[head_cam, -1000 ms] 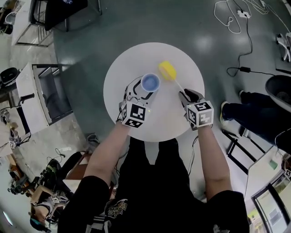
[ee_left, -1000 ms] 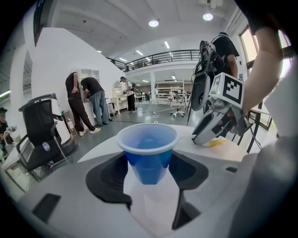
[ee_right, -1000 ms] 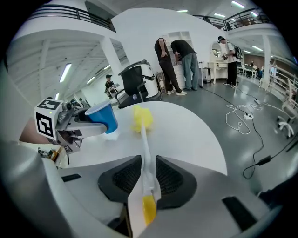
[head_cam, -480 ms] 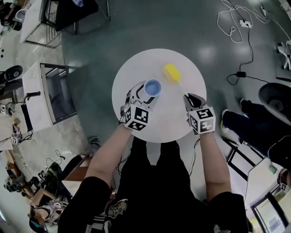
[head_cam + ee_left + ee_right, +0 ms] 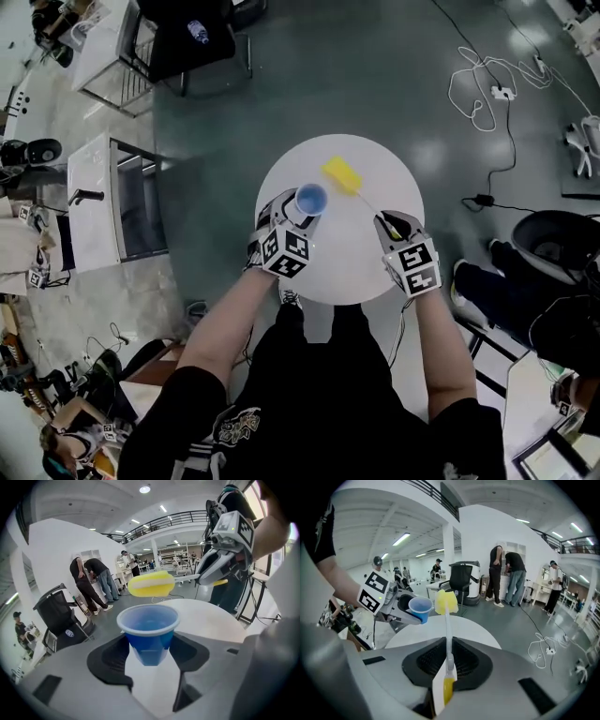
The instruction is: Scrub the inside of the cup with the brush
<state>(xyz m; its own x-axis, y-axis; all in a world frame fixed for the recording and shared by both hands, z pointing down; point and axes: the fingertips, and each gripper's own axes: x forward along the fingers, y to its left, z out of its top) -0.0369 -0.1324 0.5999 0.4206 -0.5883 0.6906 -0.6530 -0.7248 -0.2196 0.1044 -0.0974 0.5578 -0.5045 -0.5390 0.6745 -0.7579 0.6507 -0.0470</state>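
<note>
brush poised, scrubbing not yet begun

the left hand-held gripper [image 5: 149, 654] grasps the blue plastic cup [image 5: 149, 629] upright, above the 10 o'clock side of the round white desk [image 5: 342, 267]. the right hand-held gripper [image 5: 448, 662] is clenched on the handle of the yellow sponge brush [image 5: 341, 174]. its head hangs outside the cup, at the cup's 2 o'clock. by my judgement, entering the cup and all the scrubbing are left to do.

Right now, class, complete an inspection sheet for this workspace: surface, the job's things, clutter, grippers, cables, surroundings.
Surface: round white table.
Job's things: blue cup upright; brush with its yellow head outside the cup, beside it.
Clutter: nothing seen on the table.
Grippers: left gripper shut on the cup; right gripper shut on the brush's handle.
Cables: white cable with plug strip and black adapter cable on the floor, right of the table.
Surroundings: white workbench to the left; people standing in the background.
</note>
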